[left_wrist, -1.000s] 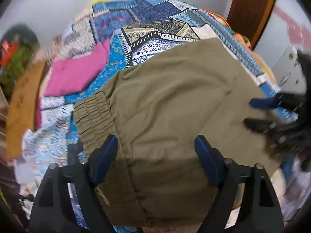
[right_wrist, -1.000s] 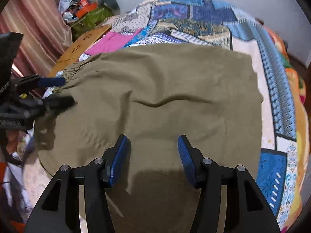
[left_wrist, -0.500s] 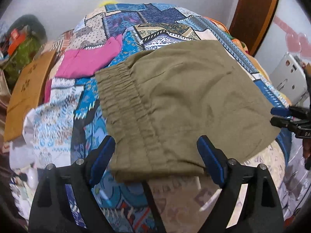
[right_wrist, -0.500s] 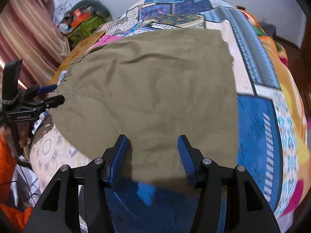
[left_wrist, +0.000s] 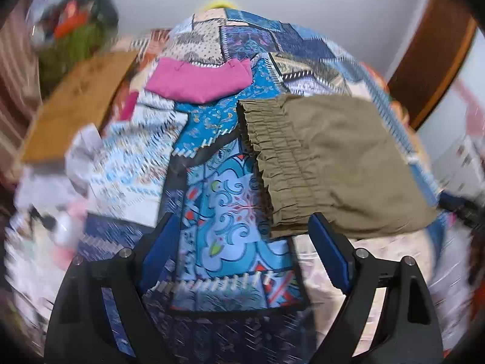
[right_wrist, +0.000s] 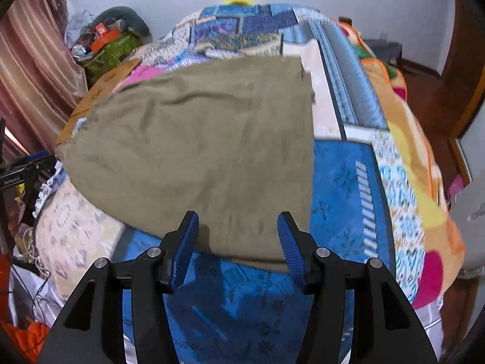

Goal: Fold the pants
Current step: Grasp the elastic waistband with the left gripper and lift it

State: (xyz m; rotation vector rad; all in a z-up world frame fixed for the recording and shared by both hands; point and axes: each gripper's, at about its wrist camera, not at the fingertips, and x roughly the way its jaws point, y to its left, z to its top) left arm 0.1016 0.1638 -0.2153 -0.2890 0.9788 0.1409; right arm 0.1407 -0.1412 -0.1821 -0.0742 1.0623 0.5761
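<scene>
2 sets of tongs hang over the bed, both spread wide and both empty. The left tongs sit just off the near waistband corner of the pants, with bare bedspread between the pads — the right-hand pad's tip just overlaps that corner in the view, though I cannot tell whether it touches the cloth. The right tongs straddle the near edge of the pants at the other end, cloth showing between the pads but not pinched.

The pants lie flat on the patchwork bedspread as a compact olive block, apparently folded over at least once, with the gathered elastic waistband on the side toward the left tongs. Beyond the waistband, well apart from the pants, lies a pink garment.

Risks, as I judge them: if another fold is wanted, a pinch at the near edge may catch only the top layer, and the stack would peel open instead of turning over together. The waistband is thick and springy, so a shallow bite there could slip. The near edge also lies close to the side of the bed — a careless tug toward the tongs could drag the bundle off, or rumple the bedspread beneath it.
</scene>
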